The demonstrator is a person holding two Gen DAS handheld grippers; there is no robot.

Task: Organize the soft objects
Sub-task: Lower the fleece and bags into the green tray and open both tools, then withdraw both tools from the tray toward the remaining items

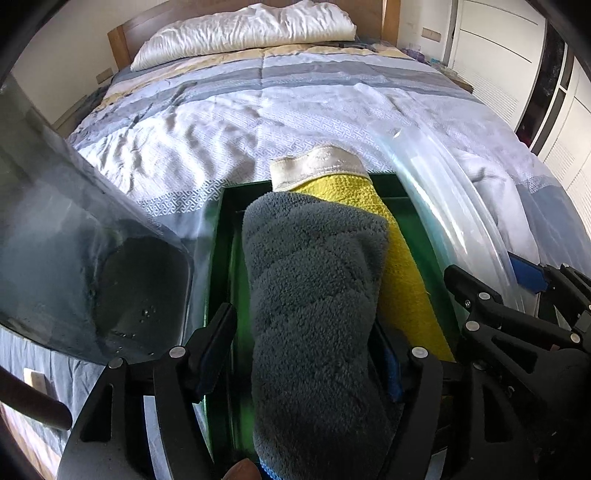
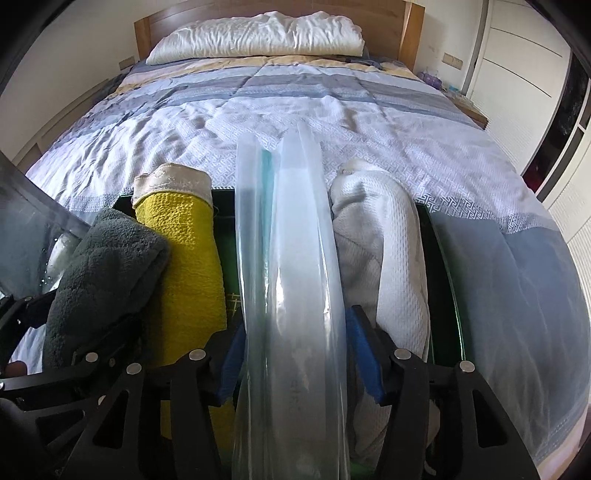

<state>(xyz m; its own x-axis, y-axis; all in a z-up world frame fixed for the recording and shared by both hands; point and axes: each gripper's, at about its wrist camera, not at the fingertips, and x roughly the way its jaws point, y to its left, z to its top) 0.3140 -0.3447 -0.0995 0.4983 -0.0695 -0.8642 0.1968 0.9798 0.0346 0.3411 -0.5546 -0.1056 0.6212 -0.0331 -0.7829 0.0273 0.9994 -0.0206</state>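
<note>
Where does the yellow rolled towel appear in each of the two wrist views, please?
Left wrist view: the yellow towel lies right of centre in the green tray, partly behind the grey fluffy towel in the left gripper.
Right wrist view: the yellow towel is left of centre, beside the clear plastic bag.
Shared landmark: the white pillow at the headboard.

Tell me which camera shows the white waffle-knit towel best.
The right wrist view: the white waffle-knit towel lies rolled in the green tray, right of the clear plastic bag. The left wrist view hides it behind that bag.
</note>
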